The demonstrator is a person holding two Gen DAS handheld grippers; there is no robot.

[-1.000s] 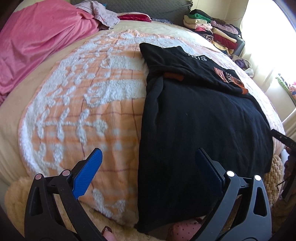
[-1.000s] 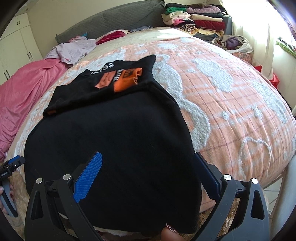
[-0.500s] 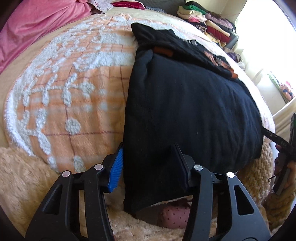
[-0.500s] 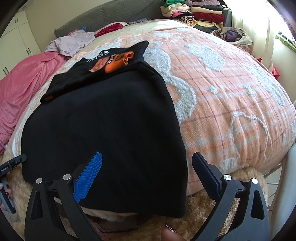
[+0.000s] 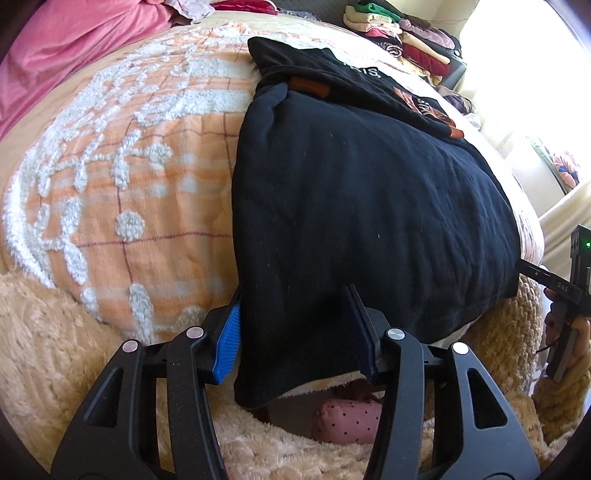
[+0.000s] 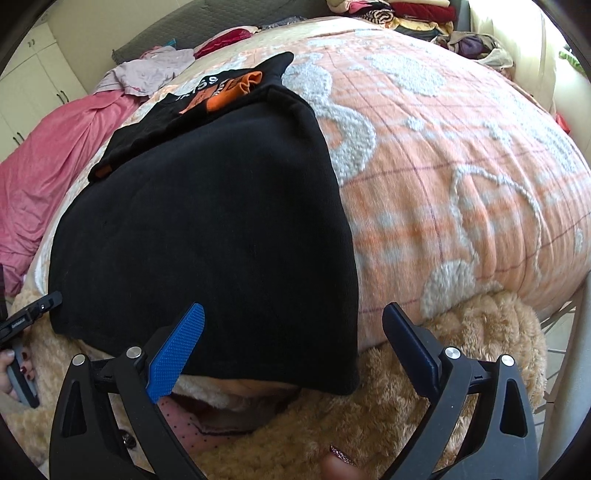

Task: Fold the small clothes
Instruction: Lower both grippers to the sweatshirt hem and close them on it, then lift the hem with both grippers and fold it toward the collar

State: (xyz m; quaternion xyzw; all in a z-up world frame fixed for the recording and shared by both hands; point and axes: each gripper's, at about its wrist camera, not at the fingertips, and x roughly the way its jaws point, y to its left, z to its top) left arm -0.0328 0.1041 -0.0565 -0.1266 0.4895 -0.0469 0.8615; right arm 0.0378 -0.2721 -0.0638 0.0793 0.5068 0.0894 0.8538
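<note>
A black garment (image 5: 369, 203) lies flat on the bed, its far end folded over and showing orange print (image 6: 221, 92). Its near hem hangs over the bed's edge. My left gripper (image 5: 293, 295) stands half closed astride the near left corner. The blue pad (image 5: 229, 332) touches the garment's side edge, while the cloth between the jaws looks flat and unpinched. My right gripper (image 6: 294, 310) straddles the near right corner (image 6: 332, 369) of the black garment (image 6: 207, 221). Its jaws are wide and closing, and neither pad touches the cloth.
An orange and white tufted blanket (image 5: 129, 166) covers the bed, with a beige fluffy throw (image 5: 55, 350) along the near edge. A pink sheet (image 6: 44, 177) lies at the left, a lilac garment (image 6: 147, 70) at the head. Folded clothes (image 5: 399, 33) are stacked far right.
Both grippers came down toward the garment's near hem. The left jaws narrowed from wide to half closed around the left corner. The right jaws narrowed slightly over the right corner.
</note>
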